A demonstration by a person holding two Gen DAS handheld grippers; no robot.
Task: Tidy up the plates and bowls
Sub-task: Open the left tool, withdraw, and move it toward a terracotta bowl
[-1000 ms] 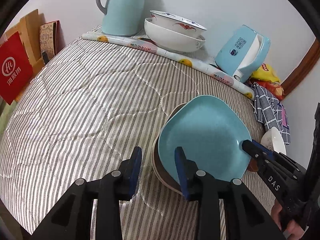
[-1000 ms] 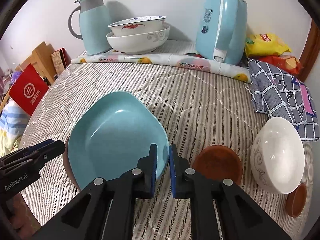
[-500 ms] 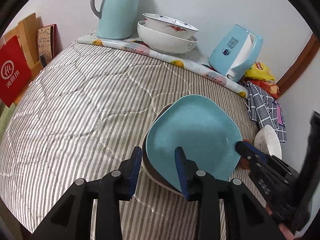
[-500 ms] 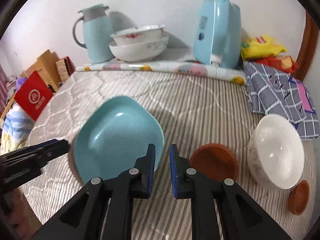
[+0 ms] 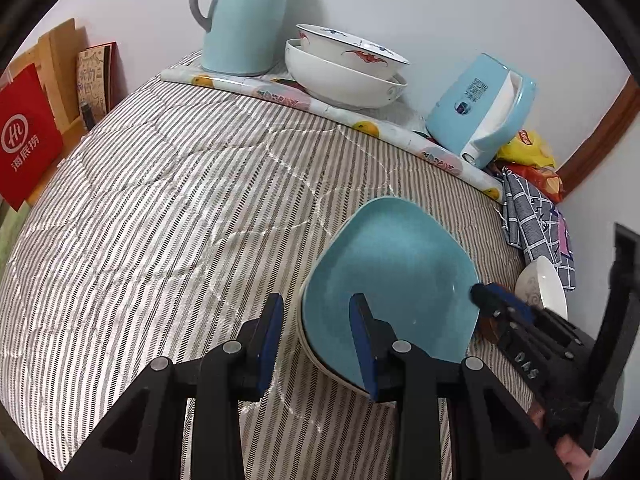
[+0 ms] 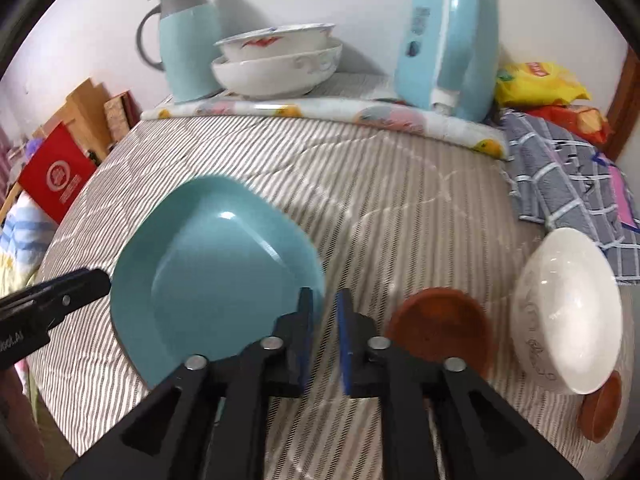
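Note:
A pale blue squarish plate [image 5: 392, 272] [image 6: 216, 276] lies on top of a stack of plates [image 5: 310, 350] on the striped bedding. My left gripper [image 5: 316, 316] is open, its fingers spread either side of the stack's near rim without pressing it. In the right wrist view the left gripper's tip [image 6: 100, 280] sits at the plate's left edge. My right gripper [image 6: 325, 308] is at the plate's right corner with its jaws opening. Only bedding shows in its gap. A white bowl [image 6: 568, 320] lies tilted at the right, a brown saucer [image 6: 440, 328] beside it.
Two stacked white bowls [image 5: 344, 72], a blue jug [image 5: 244, 16] and a blue appliance [image 5: 480, 112] stand at the back. A checked cloth [image 6: 568, 180], snack bags [image 6: 536, 84] and a small brown dish [image 6: 600, 408] are at the right. A red bag [image 5: 24, 136] leans at the left.
The right gripper's jaws were tight at the blue plate's corner and now stand apart, off it. The left gripper's gap is unchanged.

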